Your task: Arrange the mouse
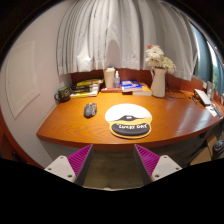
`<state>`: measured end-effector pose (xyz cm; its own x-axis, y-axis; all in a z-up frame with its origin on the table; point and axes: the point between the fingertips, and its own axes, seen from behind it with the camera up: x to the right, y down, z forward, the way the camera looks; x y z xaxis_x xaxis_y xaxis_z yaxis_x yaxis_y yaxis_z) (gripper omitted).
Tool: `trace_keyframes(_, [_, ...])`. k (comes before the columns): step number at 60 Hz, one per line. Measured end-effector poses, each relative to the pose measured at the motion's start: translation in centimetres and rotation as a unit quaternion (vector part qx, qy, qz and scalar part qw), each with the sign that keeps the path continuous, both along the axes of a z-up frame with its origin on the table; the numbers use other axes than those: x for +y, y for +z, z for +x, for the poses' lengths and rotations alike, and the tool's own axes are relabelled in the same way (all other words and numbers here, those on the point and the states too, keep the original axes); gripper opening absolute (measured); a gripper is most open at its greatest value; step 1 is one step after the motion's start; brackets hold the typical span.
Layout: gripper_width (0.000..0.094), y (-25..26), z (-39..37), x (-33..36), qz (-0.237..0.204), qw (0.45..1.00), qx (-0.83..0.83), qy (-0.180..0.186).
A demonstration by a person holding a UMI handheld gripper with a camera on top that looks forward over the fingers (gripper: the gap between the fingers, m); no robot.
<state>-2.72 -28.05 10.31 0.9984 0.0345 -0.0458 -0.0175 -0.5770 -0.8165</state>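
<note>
A dark mouse (90, 110) lies on the wooden table (70, 128), left of a round black mouse pad (129, 127) with white lettering near the table's front edge. My gripper (113, 160) is held back from the table, in front of its edge and below its top. Its two fingers with magenta pads (78, 158) are spread wide apart with nothing between them. The mouse and the pad are well beyond the fingers.
A white vase with flowers (158, 76) stands at the back right. A cup (109, 77), a small bottle (117, 78), books (88, 88) and a dark round thing (63, 93) line the back. A keyboard-like object (205, 97) lies far right. Curtains hang behind.
</note>
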Motion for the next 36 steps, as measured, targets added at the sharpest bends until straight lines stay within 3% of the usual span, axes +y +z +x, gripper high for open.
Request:
trace_keyframes(3, [0.0819, -5.9, -4.2, 1.6, -0.014, 1.0, -0.004, 0.012])
trace_keyframes(9, [0.0819, -9.1, -8.2, 4.2, -0.037, 0.999, -0.005, 0.031])
trace_keyframes(16, [0.0826, -9.7, -11.6, 8.6, -0.045, 0.998, -0.007, 0.048])
trace_keyframes(36, [0.0828, -10.4, -16.4, 24.0, -0.036, 0.998, -0.016, 0.04])
